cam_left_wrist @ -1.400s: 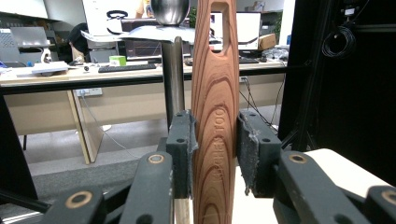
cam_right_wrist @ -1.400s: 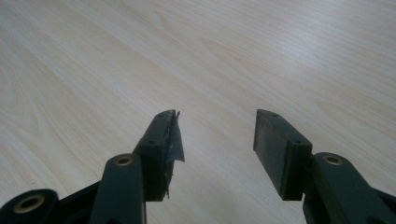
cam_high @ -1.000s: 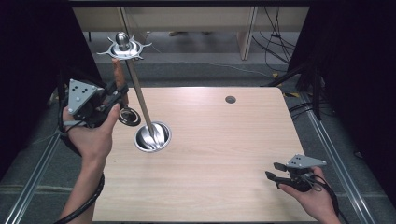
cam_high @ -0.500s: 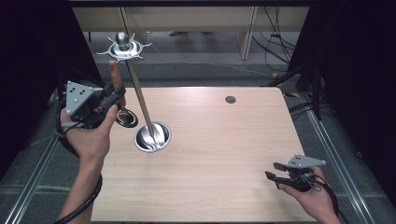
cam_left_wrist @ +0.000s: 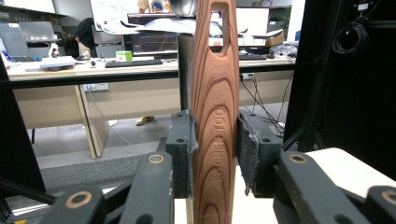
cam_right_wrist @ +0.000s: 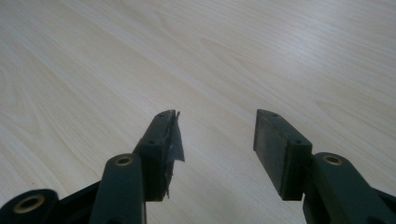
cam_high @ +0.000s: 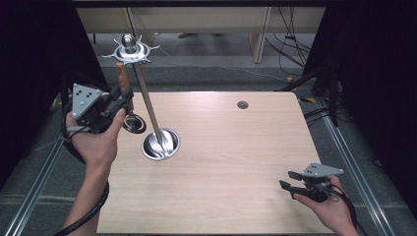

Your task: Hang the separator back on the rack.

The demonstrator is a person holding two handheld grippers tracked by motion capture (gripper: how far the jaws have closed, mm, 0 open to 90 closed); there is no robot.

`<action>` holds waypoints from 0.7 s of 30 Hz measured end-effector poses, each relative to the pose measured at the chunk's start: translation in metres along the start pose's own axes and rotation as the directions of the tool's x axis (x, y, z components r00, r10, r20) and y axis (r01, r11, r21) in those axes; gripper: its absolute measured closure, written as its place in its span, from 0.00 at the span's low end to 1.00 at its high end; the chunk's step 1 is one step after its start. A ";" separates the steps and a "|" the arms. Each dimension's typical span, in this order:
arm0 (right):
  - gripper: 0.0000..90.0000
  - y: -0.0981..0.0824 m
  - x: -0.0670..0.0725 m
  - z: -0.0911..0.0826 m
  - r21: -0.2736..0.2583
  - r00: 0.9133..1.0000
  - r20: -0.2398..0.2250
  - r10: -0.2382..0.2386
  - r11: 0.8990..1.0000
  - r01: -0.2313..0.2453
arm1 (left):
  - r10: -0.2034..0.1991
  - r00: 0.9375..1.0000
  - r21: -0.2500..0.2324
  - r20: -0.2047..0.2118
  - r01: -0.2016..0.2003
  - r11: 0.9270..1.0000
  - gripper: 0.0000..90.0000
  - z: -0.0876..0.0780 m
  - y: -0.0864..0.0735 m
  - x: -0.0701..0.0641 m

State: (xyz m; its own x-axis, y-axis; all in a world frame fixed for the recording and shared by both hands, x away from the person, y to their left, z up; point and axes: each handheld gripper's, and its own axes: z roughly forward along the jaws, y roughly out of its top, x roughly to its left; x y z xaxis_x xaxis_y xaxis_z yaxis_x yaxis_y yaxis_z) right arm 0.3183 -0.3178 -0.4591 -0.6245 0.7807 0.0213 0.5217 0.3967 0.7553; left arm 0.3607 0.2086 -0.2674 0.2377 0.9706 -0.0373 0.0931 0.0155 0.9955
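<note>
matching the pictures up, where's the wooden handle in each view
High view: wooden handle upper left, rising from the left hand-held gripper.
Left gripper view: centre, upright, clamped between the pads.
Right gripper view: not in it.
Shared landmark: the light wood table.

handle point(cam_left_wrist: 215, 116): reddish wood, bold grain, smooth, satin
stand point(cam_high: 160, 143): polished metal, mirror-glossy
table point(cam_high: 236, 147): pale wood-grain surface, matt, smooth
left gripper point(cam_left_wrist: 215, 149): black matt plastic, worn pads
</note>
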 end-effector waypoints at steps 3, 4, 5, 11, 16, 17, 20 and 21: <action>0.56 0.000 -0.001 0.000 0.000 1.000 0.002 -0.010 1.000 0.010 | 0.001 1.000 -0.001 -0.002 -0.001 1.000 0.75 0.001 0.000 0.000; 0.56 0.000 -0.002 0.000 -0.003 1.000 0.002 -0.021 1.000 0.021 | 0.003 1.000 -0.001 -0.003 -0.003 1.000 0.75 0.001 0.000 0.000; 0.56 0.000 -0.002 0.000 -0.003 1.000 0.002 -0.021 1.000 0.021 | 0.003 1.000 -0.001 -0.004 -0.003 1.000 0.75 0.000 0.000 0.000; 0.56 0.000 0.000 0.000 0.001 1.000 0.000 -0.003 1.000 0.003 | -0.002 1.000 -0.001 -0.014 0.002 1.000 0.75 0.000 -0.001 0.003; 0.56 0.000 0.001 0.000 0.000 1.000 -0.001 -0.001 1.000 0.001 | -0.001 1.000 0.010 -0.018 0.001 1.000 0.75 0.004 -0.001 0.004; 0.56 0.000 0.000 0.000 0.000 1.000 -0.001 0.000 1.000 0.000 | -0.001 1.000 0.012 -0.018 0.002 1.000 0.75 0.005 -0.001 0.004; 0.56 0.000 0.000 0.000 0.000 1.000 -0.001 0.001 1.000 -0.001 | -0.001 1.000 0.017 -0.022 0.002 1.000 0.75 0.008 -0.002 0.004; 0.56 0.000 0.000 0.000 0.001 1.000 -0.001 0.000 1.000 0.000 | -0.001 1.000 0.018 -0.021 0.001 1.000 0.75 0.009 -0.002 0.004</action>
State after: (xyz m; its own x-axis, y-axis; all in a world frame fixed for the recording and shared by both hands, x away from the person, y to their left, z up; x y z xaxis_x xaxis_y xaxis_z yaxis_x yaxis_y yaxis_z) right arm 0.3183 -0.3177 -0.4592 -0.6251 0.7802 0.0226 0.5226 0.3968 0.7546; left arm 0.3702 0.2103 -0.2701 0.2170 0.9755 -0.0365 0.1110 0.0125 0.9937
